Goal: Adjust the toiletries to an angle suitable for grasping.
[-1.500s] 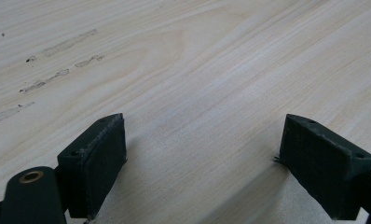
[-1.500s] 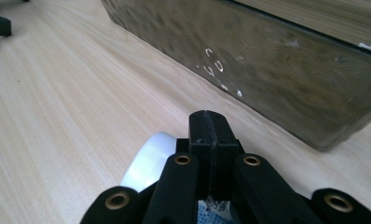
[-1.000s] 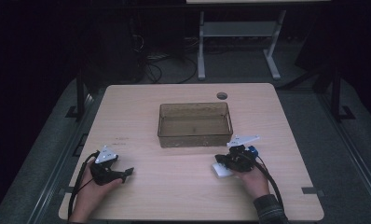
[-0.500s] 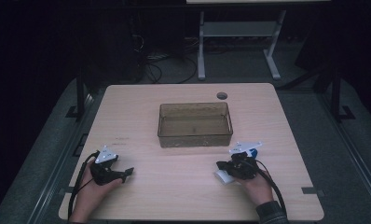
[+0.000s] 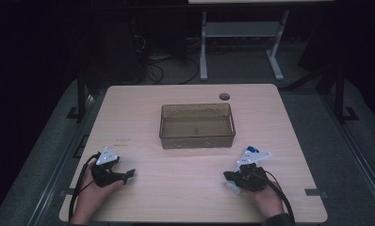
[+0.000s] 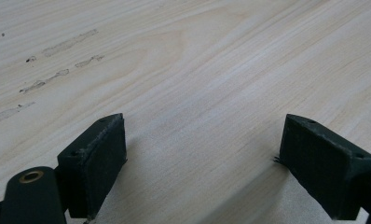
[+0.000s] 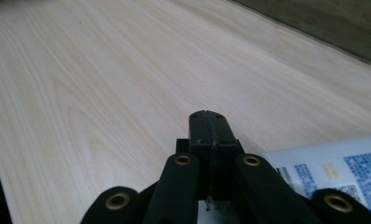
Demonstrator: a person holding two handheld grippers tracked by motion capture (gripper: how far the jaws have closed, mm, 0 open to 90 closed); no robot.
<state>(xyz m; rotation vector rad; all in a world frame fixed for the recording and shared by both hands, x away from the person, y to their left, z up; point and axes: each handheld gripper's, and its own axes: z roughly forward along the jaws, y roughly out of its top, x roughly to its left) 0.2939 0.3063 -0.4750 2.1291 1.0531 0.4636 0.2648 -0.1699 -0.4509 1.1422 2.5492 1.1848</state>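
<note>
Left gripper (image 5: pixel 128 174) wide open, empty; right gripper (image 5: pixel 228 176) closed, empty, near table (image 5: pixel 185 197) front edge.

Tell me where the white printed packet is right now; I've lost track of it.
In the high view the white packet lies on the table near its front right edge, right beside the right tool, nearer the person than the clear bin.

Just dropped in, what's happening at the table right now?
A person holds a gripper in each hand, low over the near part of the wooden table. The left gripper is open with only bare wood between its jaws. The right gripper has its jaws pressed together, with a white printed label or packet lying beside it; I cannot tell whether it grips that. The clear bin sits mid-table, apparently empty.
</note>
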